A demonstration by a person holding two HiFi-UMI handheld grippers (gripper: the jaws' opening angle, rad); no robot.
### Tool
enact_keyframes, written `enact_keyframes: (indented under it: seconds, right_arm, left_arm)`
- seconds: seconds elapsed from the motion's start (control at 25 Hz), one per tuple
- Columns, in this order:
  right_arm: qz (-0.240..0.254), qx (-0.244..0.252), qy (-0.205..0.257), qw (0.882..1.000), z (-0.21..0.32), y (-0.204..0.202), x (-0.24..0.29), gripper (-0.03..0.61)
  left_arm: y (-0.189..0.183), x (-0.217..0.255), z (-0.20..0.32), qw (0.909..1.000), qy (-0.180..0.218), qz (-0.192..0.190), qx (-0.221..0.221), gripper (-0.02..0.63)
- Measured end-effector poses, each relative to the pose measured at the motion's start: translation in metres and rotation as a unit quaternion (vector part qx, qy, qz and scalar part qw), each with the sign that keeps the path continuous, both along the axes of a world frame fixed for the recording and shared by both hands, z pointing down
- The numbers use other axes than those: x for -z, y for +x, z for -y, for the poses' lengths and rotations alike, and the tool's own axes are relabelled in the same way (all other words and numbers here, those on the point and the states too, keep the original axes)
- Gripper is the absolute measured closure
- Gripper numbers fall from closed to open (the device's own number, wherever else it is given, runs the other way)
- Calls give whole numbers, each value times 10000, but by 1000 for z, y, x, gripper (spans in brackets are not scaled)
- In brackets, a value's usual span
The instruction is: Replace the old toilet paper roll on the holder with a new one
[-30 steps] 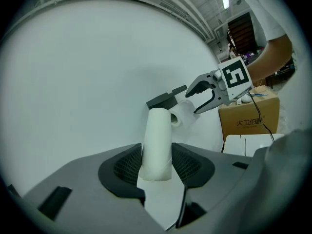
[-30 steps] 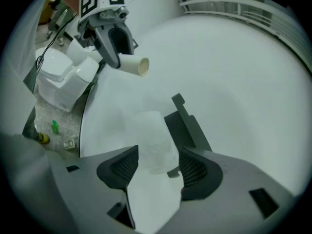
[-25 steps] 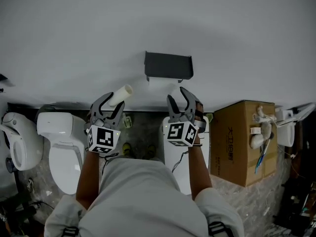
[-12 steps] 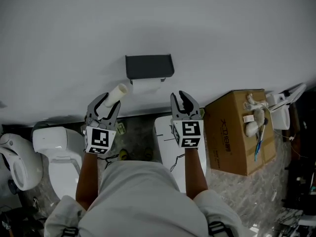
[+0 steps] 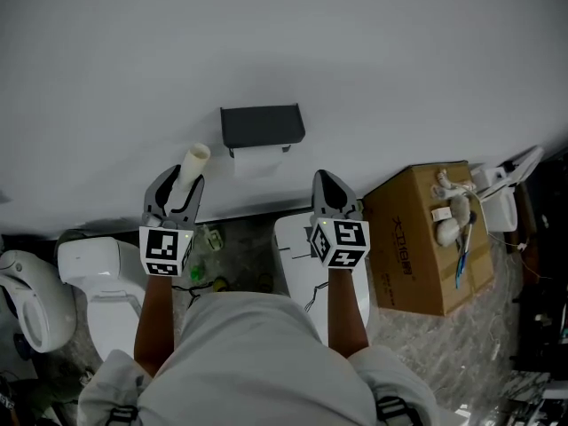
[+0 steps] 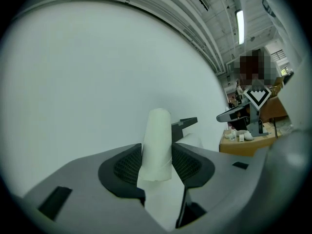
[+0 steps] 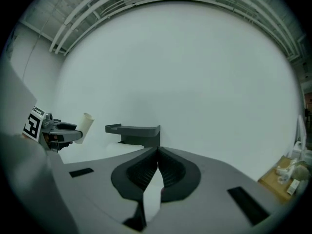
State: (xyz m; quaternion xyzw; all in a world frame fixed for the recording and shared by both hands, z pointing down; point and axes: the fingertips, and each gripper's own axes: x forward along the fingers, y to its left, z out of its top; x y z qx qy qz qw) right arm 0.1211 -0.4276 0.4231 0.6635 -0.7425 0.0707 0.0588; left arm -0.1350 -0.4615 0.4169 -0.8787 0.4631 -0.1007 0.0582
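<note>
**Bare tube in the left claw, just left of the holder**

The left gripper (image 5: 176, 187) is clamped on a pale cardboard tube (image 5: 193, 161). The tube is bare of paper and sticks up out of the jaws, just left of the dark holder (image 5: 262, 124) on the white wall. A white roll (image 5: 259, 161) hangs under the holder. Below the holder's right end, the right gripper (image 5: 327, 185) has just been closing, and its jaws now meet on nothing. A cardboard box (image 5: 417, 229) stands further right.

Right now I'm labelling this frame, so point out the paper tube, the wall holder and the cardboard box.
paper tube (image 5: 191, 167): head view, middle of its visible part
wall holder (image 5: 263, 124): head view, middle of its dark cover
cardboard box (image 5: 408, 247): head view, its printed brown face
</note>
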Motion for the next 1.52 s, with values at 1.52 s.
enact_keyframes:
  seconds: [1.52]
  right_arm:
    - [-26,-117,440,9990,9,8,22,574]
  left_arm:
    - [-46,37,14,9933,334,-812,745,407]
